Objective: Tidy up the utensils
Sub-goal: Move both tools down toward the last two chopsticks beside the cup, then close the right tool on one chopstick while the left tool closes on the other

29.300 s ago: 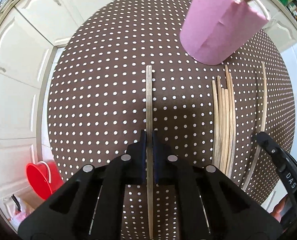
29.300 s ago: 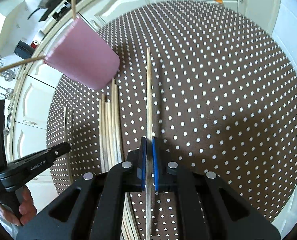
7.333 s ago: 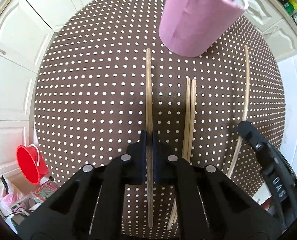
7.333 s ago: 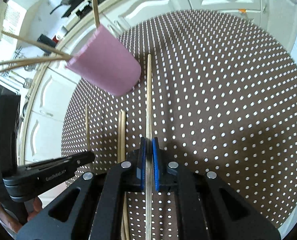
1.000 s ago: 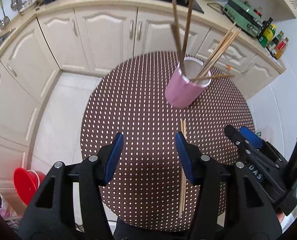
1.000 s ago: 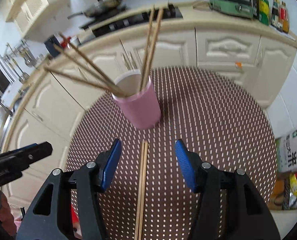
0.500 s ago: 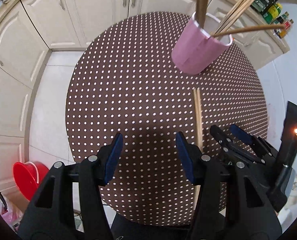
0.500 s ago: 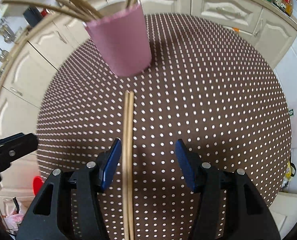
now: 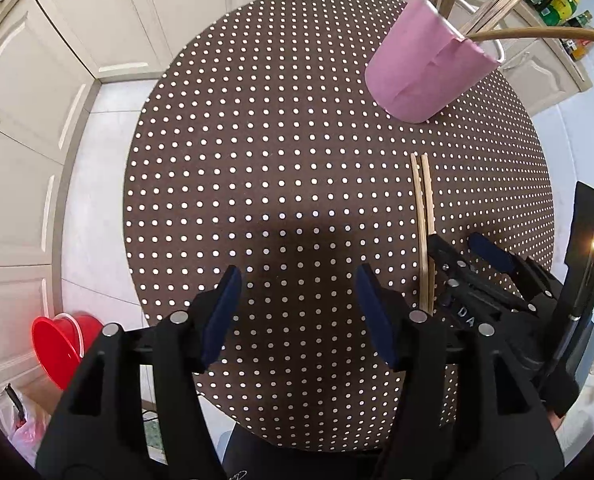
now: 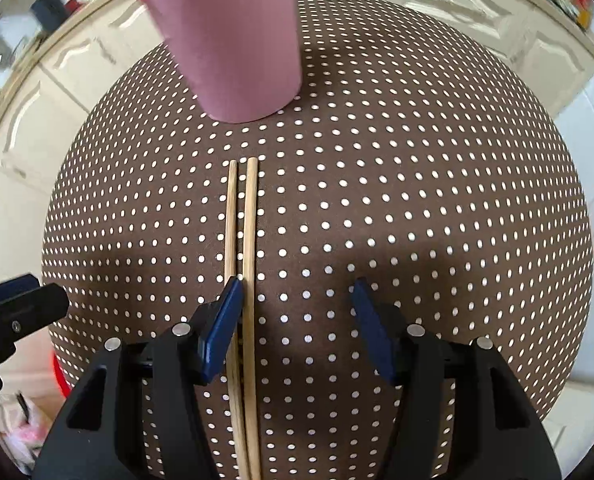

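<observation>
Two wooden chopsticks (image 9: 423, 220) (image 10: 241, 220) lie side by side on the brown dotted table (image 9: 257, 140) in front of a pink cup (image 9: 425, 72) (image 10: 233, 52). The cup holds several more chopsticks (image 9: 497, 12). My right gripper (image 10: 297, 286) (image 9: 455, 242) is open and points down at the near part of the pair; its left finger hangs over the pair, and one stick shows just inside the gap. My left gripper (image 9: 297, 280) hovers over bare table left of the pair, its jaws opening with nothing between them.
The round table's edge (image 9: 131, 208) drops to a tiled floor with a red bucket (image 9: 59, 344) and a plastic bag (image 9: 25, 424) at the lower left. White cabinets (image 9: 29, 80) ring the table. The left gripper's tip (image 10: 21, 300) shows at the left edge of the right wrist view.
Both grippers have sunk toward the table and tipped further downward. The cup and the pair now look closer, and the right gripper's left finger has come over the two chopsticks.
</observation>
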`<action>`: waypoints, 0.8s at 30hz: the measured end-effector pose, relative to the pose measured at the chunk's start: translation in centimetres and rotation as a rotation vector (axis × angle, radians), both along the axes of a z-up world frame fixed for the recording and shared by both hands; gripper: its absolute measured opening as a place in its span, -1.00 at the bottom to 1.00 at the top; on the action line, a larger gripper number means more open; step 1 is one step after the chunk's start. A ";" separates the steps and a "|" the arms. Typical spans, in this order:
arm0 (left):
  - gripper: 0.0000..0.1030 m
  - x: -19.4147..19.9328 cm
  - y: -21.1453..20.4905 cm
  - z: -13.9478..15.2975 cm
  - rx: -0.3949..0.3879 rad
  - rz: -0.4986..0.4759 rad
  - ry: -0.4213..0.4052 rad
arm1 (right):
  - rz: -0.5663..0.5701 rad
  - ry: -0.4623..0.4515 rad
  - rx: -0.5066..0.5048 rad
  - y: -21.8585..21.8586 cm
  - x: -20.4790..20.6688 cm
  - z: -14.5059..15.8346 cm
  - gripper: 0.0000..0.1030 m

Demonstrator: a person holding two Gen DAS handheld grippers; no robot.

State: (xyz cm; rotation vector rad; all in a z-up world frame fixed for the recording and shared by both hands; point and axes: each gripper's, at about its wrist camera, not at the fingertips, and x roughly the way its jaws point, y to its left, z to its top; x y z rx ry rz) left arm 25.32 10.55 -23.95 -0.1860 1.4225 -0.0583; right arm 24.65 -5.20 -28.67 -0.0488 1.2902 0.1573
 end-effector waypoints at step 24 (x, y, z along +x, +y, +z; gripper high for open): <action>0.18 0.4 -5.2 -1.4 0.127 -0.054 0.042 | -0.030 -0.019 0.226 -5.0 0.0 -0.1 -0.91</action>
